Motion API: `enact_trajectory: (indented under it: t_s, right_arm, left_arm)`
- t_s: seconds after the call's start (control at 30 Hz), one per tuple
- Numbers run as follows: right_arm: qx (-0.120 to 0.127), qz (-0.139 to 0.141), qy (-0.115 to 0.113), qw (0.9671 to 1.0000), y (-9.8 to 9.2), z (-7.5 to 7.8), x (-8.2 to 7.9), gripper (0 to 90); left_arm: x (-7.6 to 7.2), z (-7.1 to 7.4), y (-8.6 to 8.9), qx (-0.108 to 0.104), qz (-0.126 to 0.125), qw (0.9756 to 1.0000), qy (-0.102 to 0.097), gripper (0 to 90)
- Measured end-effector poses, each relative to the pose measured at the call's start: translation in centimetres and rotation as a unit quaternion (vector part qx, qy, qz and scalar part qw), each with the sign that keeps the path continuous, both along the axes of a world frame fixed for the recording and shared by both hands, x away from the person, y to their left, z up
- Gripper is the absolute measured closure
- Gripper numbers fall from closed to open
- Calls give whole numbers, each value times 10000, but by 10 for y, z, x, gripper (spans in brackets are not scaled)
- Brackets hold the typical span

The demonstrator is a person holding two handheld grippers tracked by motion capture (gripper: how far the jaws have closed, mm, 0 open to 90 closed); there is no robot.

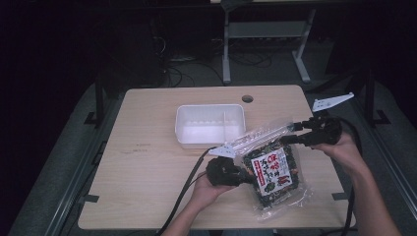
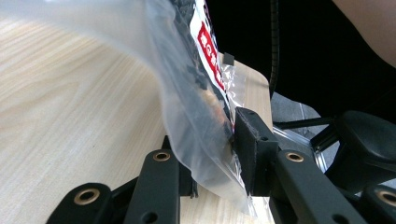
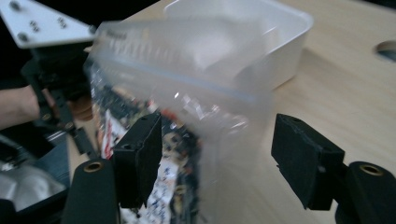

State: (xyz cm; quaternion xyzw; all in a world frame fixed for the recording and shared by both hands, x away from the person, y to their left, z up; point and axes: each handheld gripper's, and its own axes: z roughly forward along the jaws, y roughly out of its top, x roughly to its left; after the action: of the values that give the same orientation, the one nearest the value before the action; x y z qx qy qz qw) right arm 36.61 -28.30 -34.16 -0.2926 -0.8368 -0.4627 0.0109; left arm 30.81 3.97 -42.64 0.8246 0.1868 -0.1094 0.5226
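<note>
A clear zip bag point(image 1: 273, 171) holding a dark snack packet with a red and white label is lifted off the wooden table point(image 1: 147, 162) at the front right. My left gripper point(image 1: 249, 178) is shut on the bag's left side; in the left gripper view its pads point(image 2: 254, 144) pinch the plastic point(image 2: 196, 88). My right gripper point(image 1: 291, 136) stands open at the bag's top end. In the right gripper view the bag's zip edge point(image 3: 187, 88) hangs between the jaws, and the right pad point(image 3: 303, 158) is clear of it.
A white rectangular tub point(image 1: 210, 125) sits at the table's middle, just behind the bag, and appears close in the right gripper view point(image 3: 280, 42). A round cable hole point(image 1: 247, 98) lies at the far edge. Black cables trail from both grippers toward the front.
</note>
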Motion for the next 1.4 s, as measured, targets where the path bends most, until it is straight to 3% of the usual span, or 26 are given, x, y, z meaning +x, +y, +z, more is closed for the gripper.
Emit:
enact_trajectory:
  t_s: [0.1, 0.3, 0.53, 0.73, 1.1, 1.33, 1.4]
  right_arm:
    - [-45, 90, 70, 9999, 4, -5, 0, 322]
    - [-218, 569, 330, 9976, 18, -18, 1, 312]
    - [-39, 933, 418, 9948, 23, -18, 0, 443]
    - [200, 1162, 367, 9924, 17, -11, -5, 637]
    - [600, 1335, 524, 9878, 12, -3, -12, 734]
    - [495, 1341, 407, 9889, 17, 8, -19, 749]
    - [470, 1265, 238, 9906, 17, 16, -23, 755]
  left_arm:
    - [0, 1, 1, 7, -11, 10000, -29, 705]
    - [-2, 4, 2, 38, -53, 9999, -143, 707]
    - [-2, 5, 5, 62, -75, 9999, -133, 706]
    - [1, 4, 8, 79, -14, 9999, -91, 688]
    - [1, 6, 11, -22, 35, 9998, -184, 674]
    - [-1, 7, 14, 186, 114, 9992, -338, 533]
    - [-1, 6, 18, 284, 182, 9987, -380, 494]
